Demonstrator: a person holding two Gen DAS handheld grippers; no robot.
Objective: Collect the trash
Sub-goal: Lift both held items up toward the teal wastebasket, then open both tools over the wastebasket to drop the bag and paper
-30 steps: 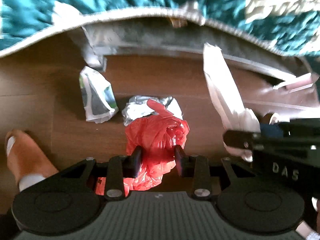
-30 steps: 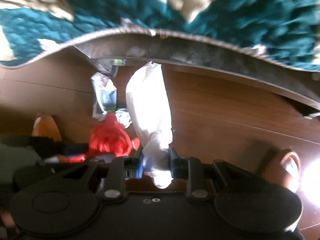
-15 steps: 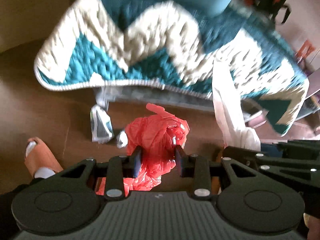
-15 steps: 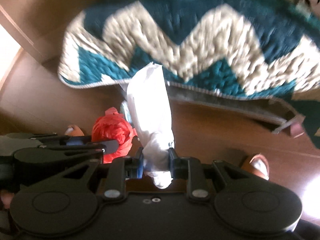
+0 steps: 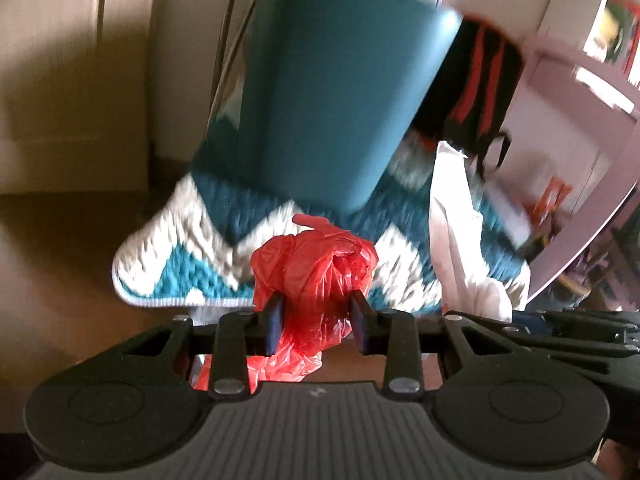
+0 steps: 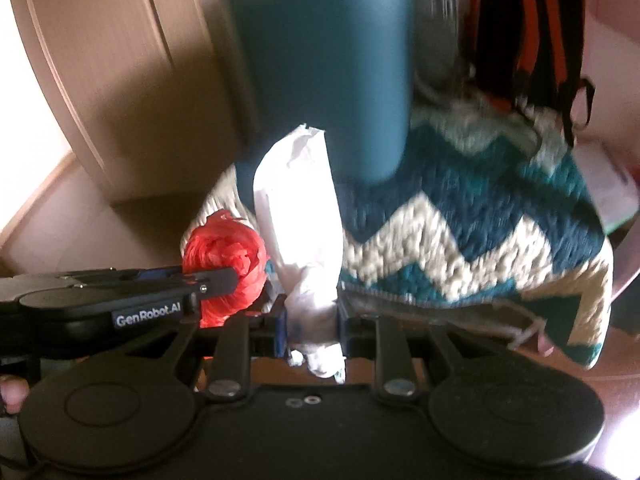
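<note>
A crumpled red plastic bag (image 5: 316, 276) sits between the pads of my left gripper (image 5: 318, 316), which is shut on it; its tail hangs below the fingers. My right gripper (image 6: 312, 320) is shut on the twisted lower end of a white paper bag (image 6: 300, 208), which stands up from the fingers. In the right wrist view the left gripper (image 6: 208, 284) comes in from the left with the red plastic bag (image 6: 224, 260) beside the white one. In the left wrist view the white paper bag (image 5: 456, 232) rises at the right. Both grippers are held high above the floor.
A teal and cream zigzag blanket (image 6: 460, 232) covers a bed ahead, with a teal pillow (image 5: 336, 92) on it. A black and orange backpack (image 6: 524, 36) hangs at the back right. A beige wardrobe (image 6: 120, 72) stands at the left, above brown floor (image 5: 60, 280).
Both grippers have risen well above the floor with their bags and tilted upward. The floor litter, the foil wrappers and the sandalled foot have dropped out of view; the bed and pillow now fill it.
</note>
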